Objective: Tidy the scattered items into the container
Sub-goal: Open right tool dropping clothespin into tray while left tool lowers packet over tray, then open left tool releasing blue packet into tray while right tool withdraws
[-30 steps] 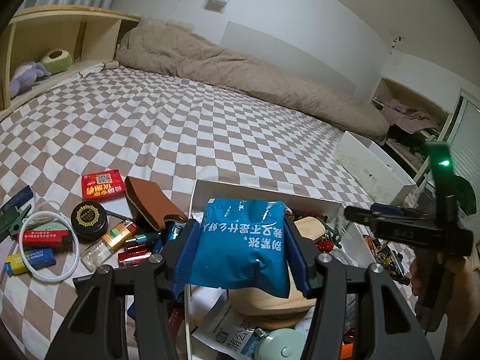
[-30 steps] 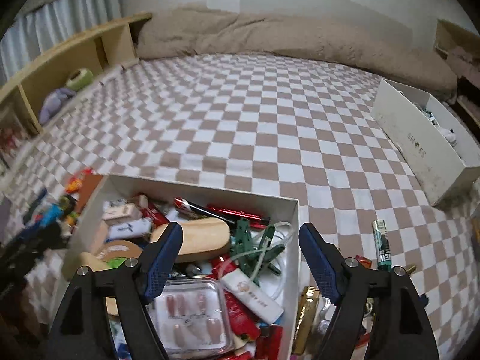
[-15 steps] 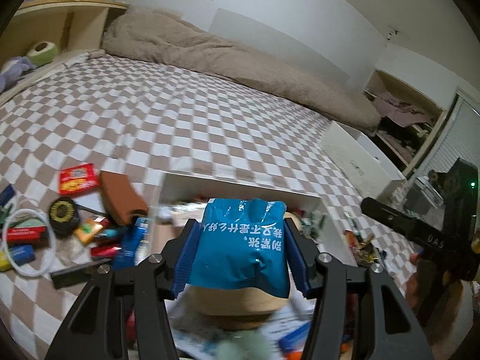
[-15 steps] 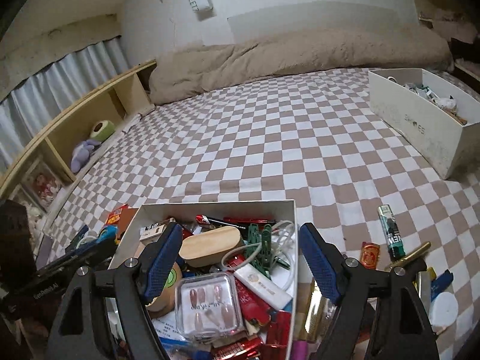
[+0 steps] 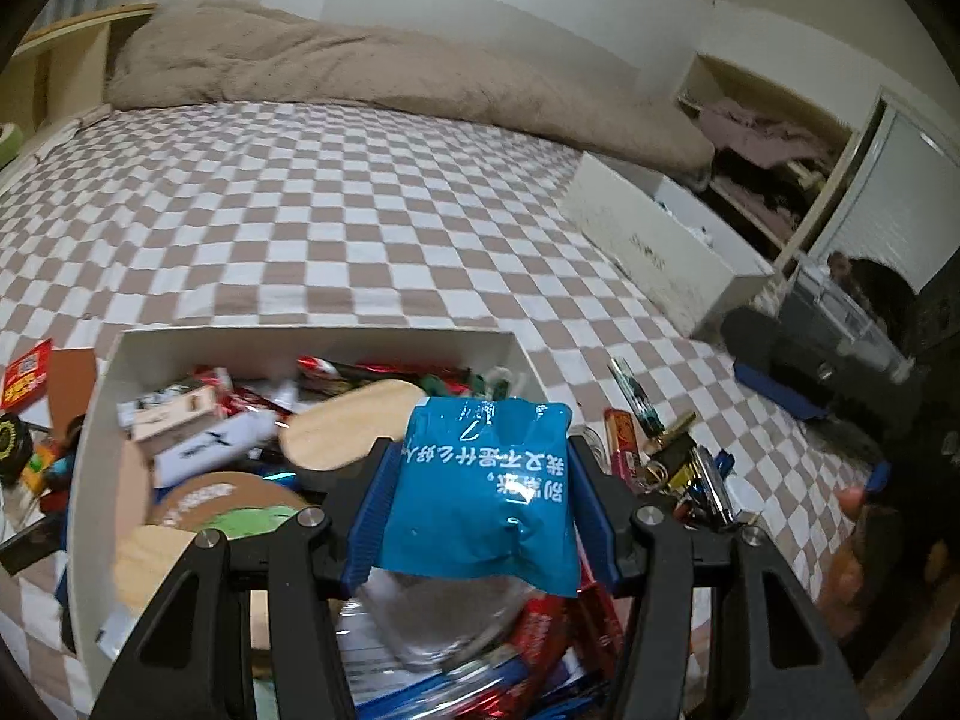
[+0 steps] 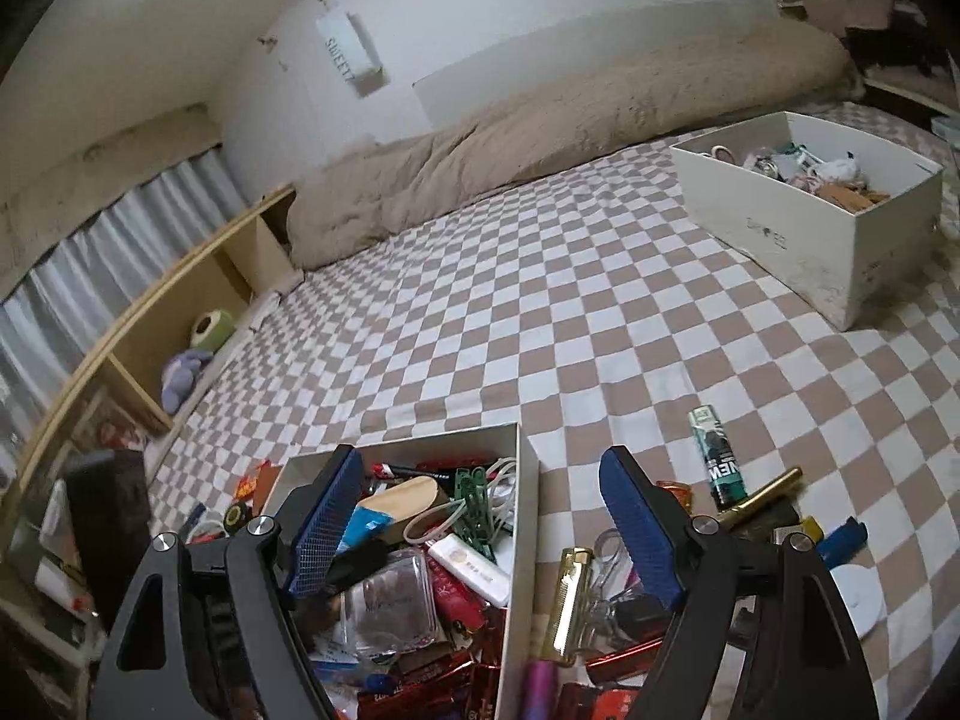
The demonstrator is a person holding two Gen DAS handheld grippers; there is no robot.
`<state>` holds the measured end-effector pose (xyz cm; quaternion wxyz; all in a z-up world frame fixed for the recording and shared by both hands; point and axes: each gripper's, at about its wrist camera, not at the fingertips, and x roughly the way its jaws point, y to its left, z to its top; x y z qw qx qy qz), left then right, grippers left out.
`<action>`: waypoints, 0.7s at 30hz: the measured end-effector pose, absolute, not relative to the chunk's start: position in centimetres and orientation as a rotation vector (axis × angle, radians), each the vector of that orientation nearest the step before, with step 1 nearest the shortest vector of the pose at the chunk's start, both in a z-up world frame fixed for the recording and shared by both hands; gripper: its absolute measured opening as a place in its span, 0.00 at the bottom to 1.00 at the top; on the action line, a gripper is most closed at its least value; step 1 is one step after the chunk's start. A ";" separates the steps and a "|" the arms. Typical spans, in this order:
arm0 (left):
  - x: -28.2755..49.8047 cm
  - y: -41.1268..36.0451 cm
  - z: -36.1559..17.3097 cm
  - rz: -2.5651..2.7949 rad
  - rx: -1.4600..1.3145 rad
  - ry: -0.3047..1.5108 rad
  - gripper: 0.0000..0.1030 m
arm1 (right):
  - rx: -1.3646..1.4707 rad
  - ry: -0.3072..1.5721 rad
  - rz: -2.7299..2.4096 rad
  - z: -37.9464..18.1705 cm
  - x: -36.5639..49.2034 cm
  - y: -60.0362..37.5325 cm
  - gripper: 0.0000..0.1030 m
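My left gripper [image 5: 480, 498] is shut on a blue packet [image 5: 480, 498] with white print, held above the white box [image 5: 312, 337] that is full of small items. In the right wrist view the same white box [image 6: 521, 516] sits low in the middle, and my right gripper [image 6: 480, 522] stands open over its right wall with nothing between the fingers. Scattered items lie right of the box: a green lighter [image 6: 717, 459], a gold lighter [image 6: 570, 606], a gold tube [image 6: 765, 489], a blue lighter [image 6: 840, 540] and a white round lid [image 6: 861, 600].
A checkered sheet [image 5: 360, 228] covers the bed, with a beige duvet [image 5: 390, 78] along the wall. A second white box [image 6: 840, 240] with odds and ends stands at the right. More loose items [image 5: 24, 372] lie left of the main box. Wooden shelves [image 6: 180, 324] run along the left.
The left gripper has carried the blue packet to the right, over the box's right half. The right gripper has rolled and shifted right, so its view now tilts and shows more scattered items.
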<state>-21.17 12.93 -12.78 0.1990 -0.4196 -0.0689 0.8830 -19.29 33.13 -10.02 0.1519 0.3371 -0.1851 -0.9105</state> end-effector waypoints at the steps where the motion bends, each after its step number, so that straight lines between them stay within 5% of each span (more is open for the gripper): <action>1: -21.3 13.2 -12.9 2.476 -1.181 -0.186 0.54 | 0.961 -0.544 -2.610 -10.0 -19.2 33.4 0.79; 7: -21.7 15.1 -13.6 2.523 -1.228 -0.121 0.54 | 0.939 -0.554 -2.596 -9.8 -18.7 34.0 0.79; 12: -21.7 15.4 -14.2 2.551 -1.260 -0.149 0.89 | 0.921 -0.577 -2.586 -9.7 -18.4 34.5 0.79; 21: -20.6 15.2 -13.9 2.583 -1.251 -0.107 0.90 | 0.894 -0.604 -2.585 -9.3 -17.7 35.1 0.79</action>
